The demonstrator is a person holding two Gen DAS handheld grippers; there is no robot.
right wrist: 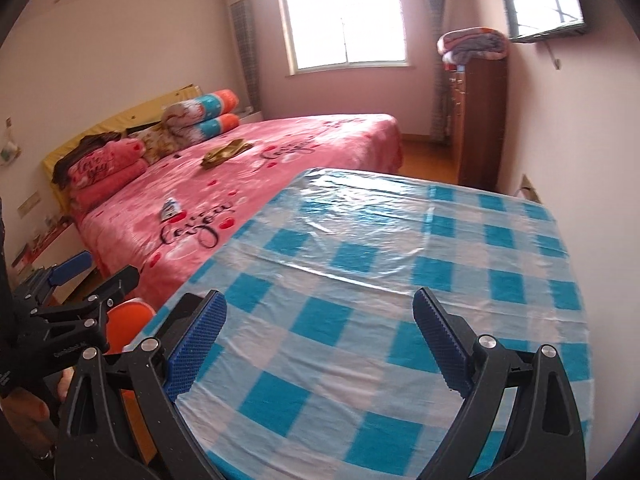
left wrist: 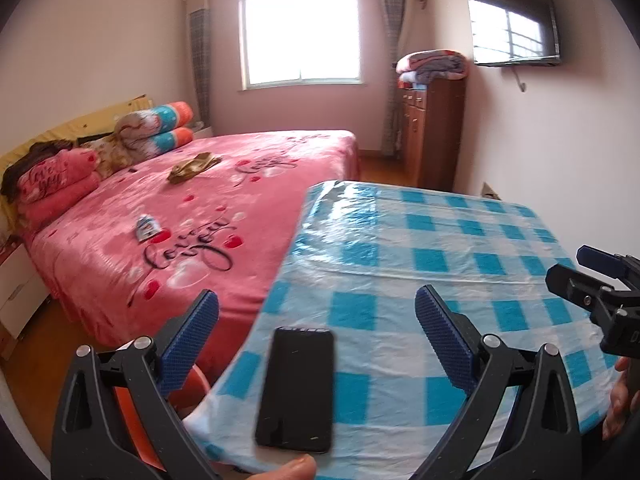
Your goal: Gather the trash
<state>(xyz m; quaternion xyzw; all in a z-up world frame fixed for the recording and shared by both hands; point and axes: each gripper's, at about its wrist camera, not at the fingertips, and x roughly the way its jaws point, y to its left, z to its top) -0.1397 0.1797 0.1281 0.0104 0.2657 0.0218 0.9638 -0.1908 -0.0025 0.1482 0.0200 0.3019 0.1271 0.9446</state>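
Wrapper (left wrist: 147, 229) on bed (left wrist: 248, 184); phone (left wrist: 298, 390) on table (left wrist: 460, 240); both grippers released.

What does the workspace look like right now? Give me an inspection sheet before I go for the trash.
Surface: table with blue checked cloth, plastic-covered.
Job's things: small white-blue wrapper and crumpled golden-brown piece, both on the pink bed.
Clutter: black phone at the table's near edge.
Grippers: left gripper open above the phone; right gripper open over the cloth, both empty.
Cables: nothing seen.
Surroundings: window, wall TV, wooden cabinet, orange object beside the table.
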